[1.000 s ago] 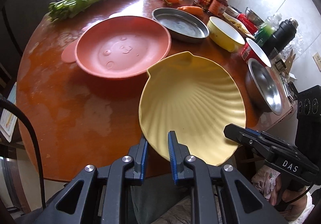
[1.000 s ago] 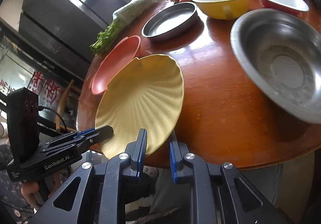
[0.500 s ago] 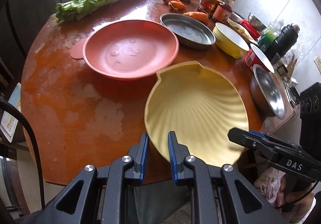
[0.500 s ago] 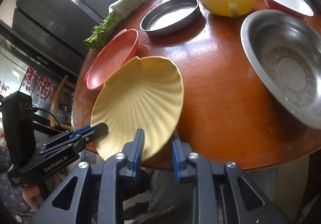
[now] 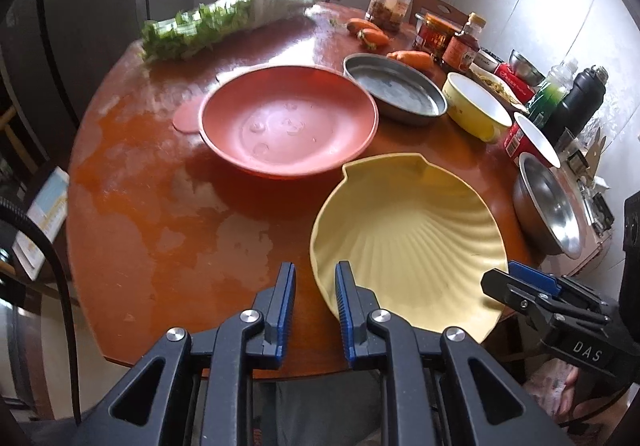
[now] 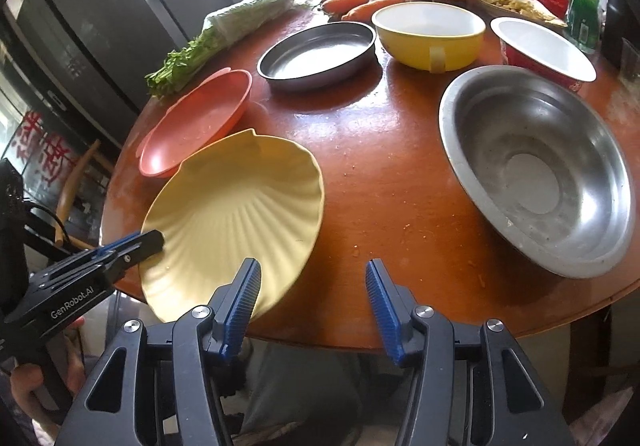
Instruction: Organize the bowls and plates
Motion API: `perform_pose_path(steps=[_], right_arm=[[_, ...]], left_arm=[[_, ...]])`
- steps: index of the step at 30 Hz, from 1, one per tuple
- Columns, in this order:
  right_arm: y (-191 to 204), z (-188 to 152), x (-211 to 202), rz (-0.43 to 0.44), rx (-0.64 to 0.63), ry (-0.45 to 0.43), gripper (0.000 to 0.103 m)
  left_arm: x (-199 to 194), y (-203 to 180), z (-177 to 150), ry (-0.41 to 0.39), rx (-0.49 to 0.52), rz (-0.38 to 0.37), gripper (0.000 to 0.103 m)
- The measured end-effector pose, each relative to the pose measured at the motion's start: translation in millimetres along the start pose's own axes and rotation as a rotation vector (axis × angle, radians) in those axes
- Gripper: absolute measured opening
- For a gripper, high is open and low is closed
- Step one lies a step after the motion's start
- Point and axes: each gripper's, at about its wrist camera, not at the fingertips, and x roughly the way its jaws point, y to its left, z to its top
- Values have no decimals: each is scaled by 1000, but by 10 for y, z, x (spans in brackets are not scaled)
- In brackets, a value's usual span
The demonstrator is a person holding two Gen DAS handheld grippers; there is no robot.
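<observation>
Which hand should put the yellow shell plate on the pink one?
Left, probably. The left gripper is clamped on the rim of the yellow shell plate, and the pink plate lies just ahead of it. The right gripper is wide open and holds nothing.

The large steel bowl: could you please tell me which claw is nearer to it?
Right. The right claw hangs open at the table edge, left of the large steel bowl; the left claw is farther away, clamped on the far rim of the yellow shell plate.

Glossy wooden table [image 6: 384,174], brushed metal bowl [image 6: 532,170], matt ribbed yellow plate [image 6: 236,206]
</observation>
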Motion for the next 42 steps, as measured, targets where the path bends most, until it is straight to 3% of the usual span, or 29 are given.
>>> perform_pose_path(steps=[6, 10, 14, 19, 21, 25, 29, 36, 42], right_arm=[[6, -13, -112, -30, -12, -44, 56], [-21, -33, -241, -41, -3, -86, 56], [-1, -45, -396, -21, -9, -128, 57], [111, -25, -590, 32, -49, -172, 57], [144, 39, -622, 51, -60, -177, 65], [180, 284, -573, 145, -42, -157, 67], [259, 589, -380, 192, -31, -119, 67], [457, 1127, 122, 179, -31, -25, 67], [489, 1369, 523, 185, -9, 58, 67]], left_arm=[[-233, 58, 11, -87, -20, 22, 22], [-450, 83, 15, -174, -26, 88, 22], [-626, 103, -1, -234, -51, 60, 22], [-601, 154, 6, -200, -105, 25, 22], [-566, 157, 24, -191, -107, 70, 22], [-542, 151, 74, -212, -79, 175, 22], [-513, 213, 167, -212, -70, 172, 22], [-274, 415, 410, -165, -95, 154, 22], [-67, 605, 589, -115, -110, 160, 22]])
